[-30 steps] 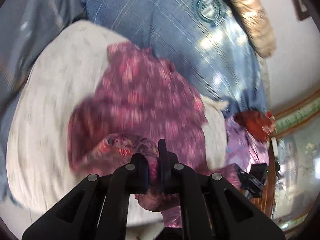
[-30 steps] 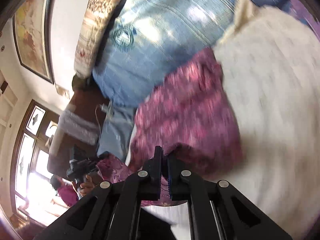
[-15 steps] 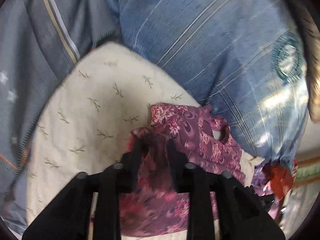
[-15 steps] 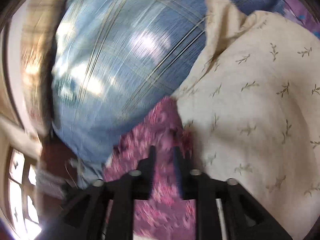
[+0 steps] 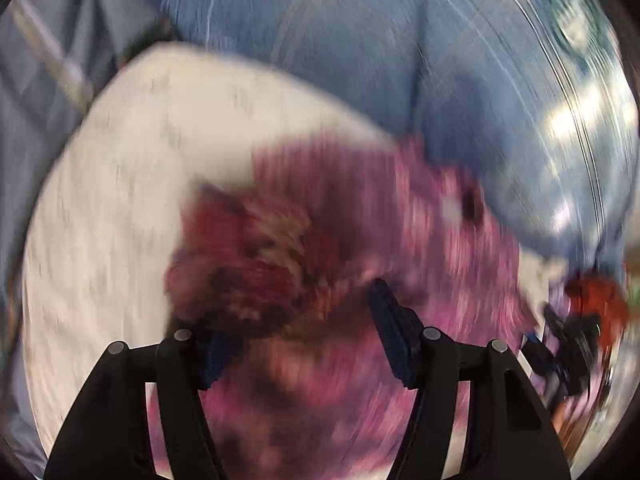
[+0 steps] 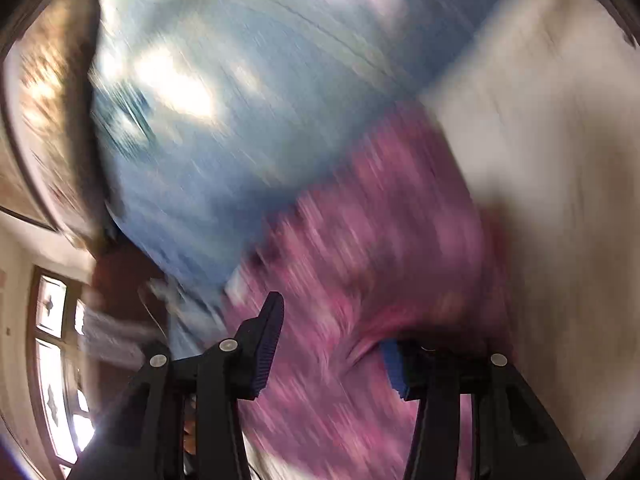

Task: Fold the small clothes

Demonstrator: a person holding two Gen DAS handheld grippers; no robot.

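Note:
A small purple floral garment [image 5: 360,240] lies on a cream cloth [image 5: 140,160] spread over the bed; it also shows in the right wrist view [image 6: 380,260]. Both views are blurred by motion. My left gripper [image 5: 304,336] is open, its jaws wide apart just above the garment's bunched near edge. My right gripper [image 6: 332,344] is open too, jaws wide apart over the garment's near part. Neither holds the cloth.
A blue plaid bedcover [image 5: 440,60] lies behind the cream cloth [image 6: 560,160] and shows in the right wrist view [image 6: 240,100] too. A red thing [image 5: 600,304] sits at the right edge. A window [image 6: 52,352] and wooden furniture are at the left.
Both grippers held the garment's edge shut one second ago, carried it forward over the rest, and have now opened wide and let it go.

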